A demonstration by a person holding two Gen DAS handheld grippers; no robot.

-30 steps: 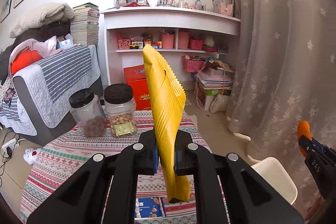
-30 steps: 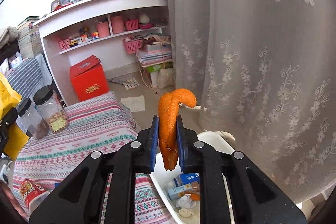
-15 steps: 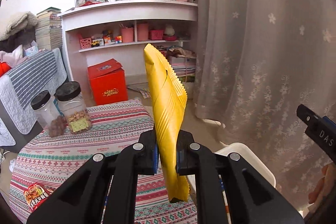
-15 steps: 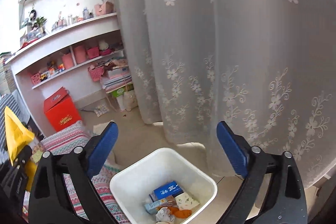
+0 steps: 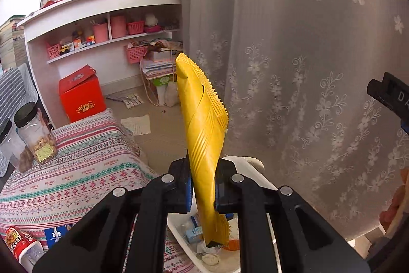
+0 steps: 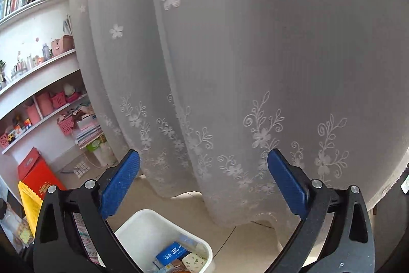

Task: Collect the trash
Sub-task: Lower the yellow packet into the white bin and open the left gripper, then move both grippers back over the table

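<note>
Above the white bin (image 5: 258,174) that stands on the floor beside the patterned tablecloth (image 5: 84,160), the left gripper (image 5: 203,192) pinches a yellow ridged wrapper (image 5: 204,129) near its lower third, the jaws nearly closed on the thin foil so that it stands upright, its bottom end hanging over the trash already inside. Held this way, the wrapper looks ready to fall straight into the bin once the pinch lets go. The right gripper (image 6: 204,183) has its blue pads (image 6: 120,186) spread as wide as they go, with nothing between them; it points over the bin (image 6: 163,224) toward the flowered curtain (image 6: 230,55), and boxes and scraps lie in the bin below it. More trash waits on the tablecloth: a red snack packet (image 5: 19,243) and a blue carton (image 5: 57,234) near the two jars (image 5: 33,131).
</note>
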